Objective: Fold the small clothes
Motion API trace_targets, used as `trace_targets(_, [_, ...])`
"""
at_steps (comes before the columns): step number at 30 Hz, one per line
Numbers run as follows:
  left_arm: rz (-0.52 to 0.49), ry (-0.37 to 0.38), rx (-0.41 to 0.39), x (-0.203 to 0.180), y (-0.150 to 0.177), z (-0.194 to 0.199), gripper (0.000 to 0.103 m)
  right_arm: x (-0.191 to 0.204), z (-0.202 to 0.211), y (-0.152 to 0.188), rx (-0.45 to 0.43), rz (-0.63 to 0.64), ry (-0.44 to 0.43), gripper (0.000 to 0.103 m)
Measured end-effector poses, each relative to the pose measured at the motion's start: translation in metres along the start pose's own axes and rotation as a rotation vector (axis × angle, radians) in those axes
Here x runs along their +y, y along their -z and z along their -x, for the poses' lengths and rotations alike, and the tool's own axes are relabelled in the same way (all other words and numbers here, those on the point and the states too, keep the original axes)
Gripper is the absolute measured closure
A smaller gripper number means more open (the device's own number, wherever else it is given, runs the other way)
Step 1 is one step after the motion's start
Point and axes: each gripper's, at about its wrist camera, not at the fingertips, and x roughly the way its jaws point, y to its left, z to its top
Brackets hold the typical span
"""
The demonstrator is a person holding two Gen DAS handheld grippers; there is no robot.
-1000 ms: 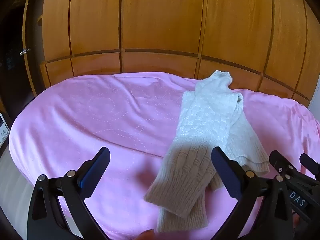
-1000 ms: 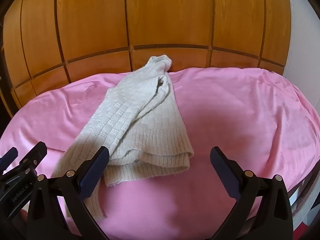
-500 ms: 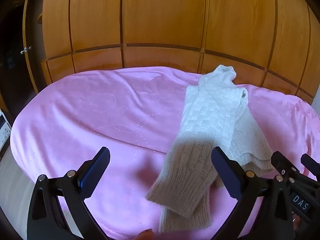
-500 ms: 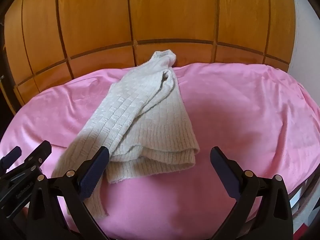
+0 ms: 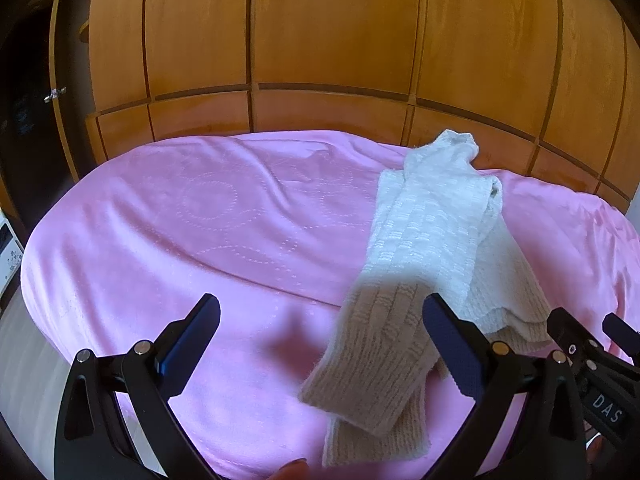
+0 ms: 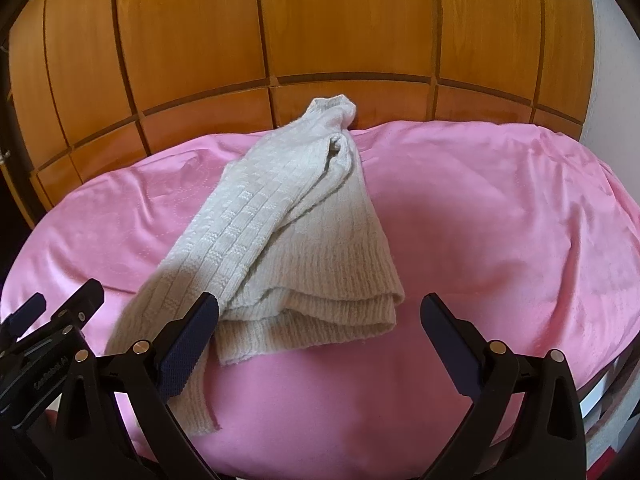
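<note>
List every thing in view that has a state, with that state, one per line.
Left gripper: open, holding nothing.
Right gripper: open, holding nothing.
Knit sweater: partly folded lengthwise, sleeves laid over the body, lying on the cover.
Pink bed cover: spread out, slightly wrinkled.
Wooden cupboard doors: shut.

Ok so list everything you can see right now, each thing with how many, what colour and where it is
sweater: one, cream knit, folded lengthwise on the bed, collar toward the wardrobe, sleeves laid over the body and running toward the near edge.
bedspread: one, pink with a stitched dotted pattern, covering the whole bed.
wardrobe: one, orange-brown wood panels, behind the bed.
white device with buttons: one, partly seen at the far left edge; what it is cannot be told.
fingertip: one, at the bottom edge of the left wrist view.
left gripper: one, black with blue pads, open, above the sleeve ends.
right gripper: one, black with blue pads, open, above the sweater's hem.
</note>
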Motion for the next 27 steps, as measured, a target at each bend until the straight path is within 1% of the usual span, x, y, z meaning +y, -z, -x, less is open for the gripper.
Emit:
trace_targets(13, [0.024, -0.004, 0.01, 0.005, -0.001, -0.004, 0.002, 0.0, -0.001, 0.002, 0.001, 0.003, -0.018, 0.003])
trace_targets(27, [0.031, -0.015, 0.025, 0.005, -0.002, -0.01, 0.002, -0.003, -0.01, -0.001, 0.031, -0.003, -0.049, 0.003])
